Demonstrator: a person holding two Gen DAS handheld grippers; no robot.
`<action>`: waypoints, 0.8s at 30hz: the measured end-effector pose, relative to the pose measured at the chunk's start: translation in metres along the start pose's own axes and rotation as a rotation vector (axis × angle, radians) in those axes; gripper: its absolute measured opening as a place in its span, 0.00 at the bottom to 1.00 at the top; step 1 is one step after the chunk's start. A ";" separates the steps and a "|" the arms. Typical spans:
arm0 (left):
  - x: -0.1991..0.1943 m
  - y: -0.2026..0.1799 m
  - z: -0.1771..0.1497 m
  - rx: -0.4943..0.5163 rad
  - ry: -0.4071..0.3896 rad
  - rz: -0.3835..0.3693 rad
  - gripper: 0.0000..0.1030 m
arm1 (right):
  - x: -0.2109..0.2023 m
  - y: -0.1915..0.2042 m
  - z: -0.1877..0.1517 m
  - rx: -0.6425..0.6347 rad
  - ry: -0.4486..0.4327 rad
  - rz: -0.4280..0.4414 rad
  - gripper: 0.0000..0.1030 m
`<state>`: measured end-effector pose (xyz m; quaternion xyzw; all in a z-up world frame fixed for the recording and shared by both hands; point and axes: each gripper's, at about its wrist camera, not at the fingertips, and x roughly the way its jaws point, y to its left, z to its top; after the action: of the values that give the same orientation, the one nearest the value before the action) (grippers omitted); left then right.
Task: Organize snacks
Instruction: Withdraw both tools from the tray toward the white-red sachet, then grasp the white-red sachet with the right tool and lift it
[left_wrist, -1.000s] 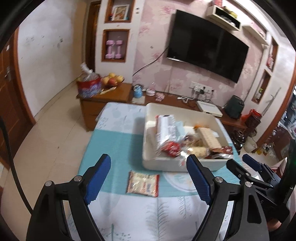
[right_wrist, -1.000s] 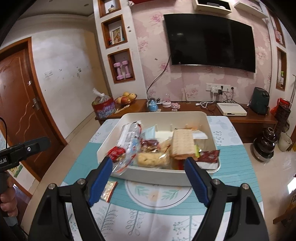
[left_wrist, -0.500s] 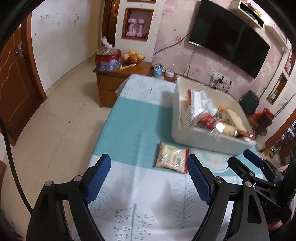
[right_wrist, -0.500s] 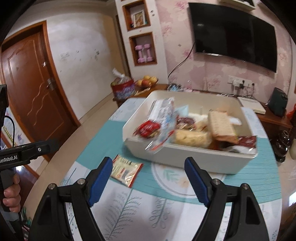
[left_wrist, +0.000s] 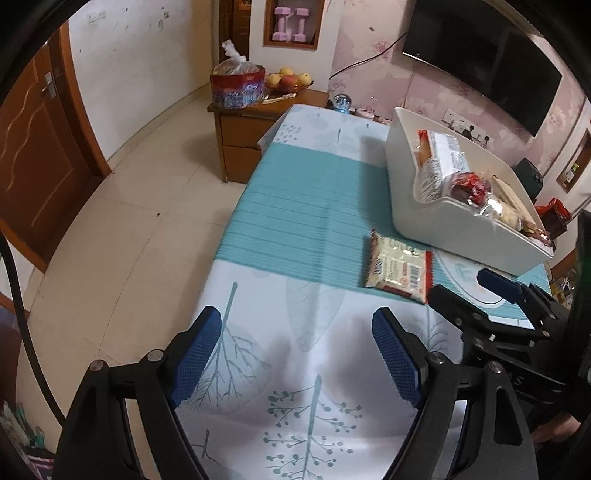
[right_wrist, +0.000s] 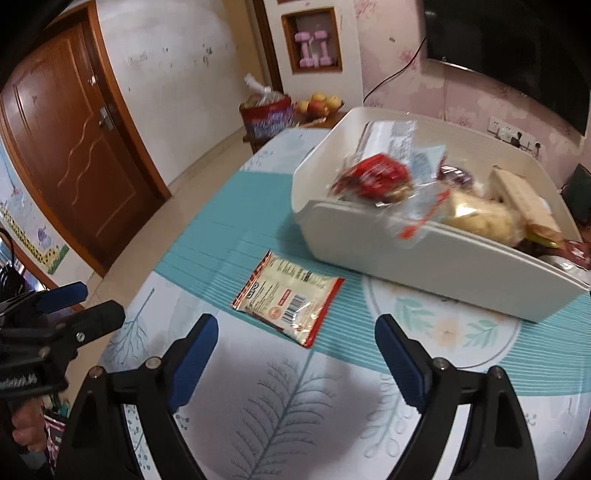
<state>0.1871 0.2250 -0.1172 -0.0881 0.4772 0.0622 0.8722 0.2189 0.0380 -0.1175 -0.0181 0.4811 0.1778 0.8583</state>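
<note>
At the left, the left tool (left_wrist: 297, 354) is held low over the surface (left_wrist: 303, 221), which is covered by a cloth with a teal striped band and leaf prints. Its blue-padded fingers (left_wrist: 197, 354) are spread wide apart and nothing is gripped between them. To the right of it, a flat snack packet (left_wrist: 399, 267) with red edges is seen lying on the teal band, just in front of a white plastic bin (left_wrist: 454, 225). Whether packet and bin touch cannot be told. The bin is filled with wrapped snacks, among them a long biscuit pack (left_wrist: 439, 155) leaning against its left wall and a red-wrapped item (left_wrist: 471, 184) beside it.

The right tool (right_wrist: 295, 354) is held beside the left one, above the near part of the cloth, with the same packet (right_wrist: 290, 299) lying just ahead of its gap. Its fingers (right_wrist: 399, 365) are likewise spread wide and nothing is held.

Behind the surface, a wooden cabinet (left_wrist: 243, 129) carries a red tin (left_wrist: 238, 88) and a bowl of fruit (left_wrist: 288, 79). A television (left_wrist: 484, 62) is mounted on the pink wall at the right.
</note>
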 end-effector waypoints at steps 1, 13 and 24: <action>0.001 0.002 -0.002 -0.002 0.003 0.004 0.81 | 0.003 0.003 0.001 -0.008 0.007 -0.003 0.85; 0.009 0.013 -0.015 -0.018 0.023 0.028 0.81 | 0.051 0.017 0.012 -0.040 0.097 -0.102 0.85; 0.009 0.009 -0.020 -0.007 0.027 0.024 0.81 | 0.074 0.024 0.019 -0.020 0.138 -0.131 0.85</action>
<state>0.1737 0.2301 -0.1365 -0.0861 0.4897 0.0729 0.8646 0.2619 0.0855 -0.1657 -0.0704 0.5352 0.1243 0.8326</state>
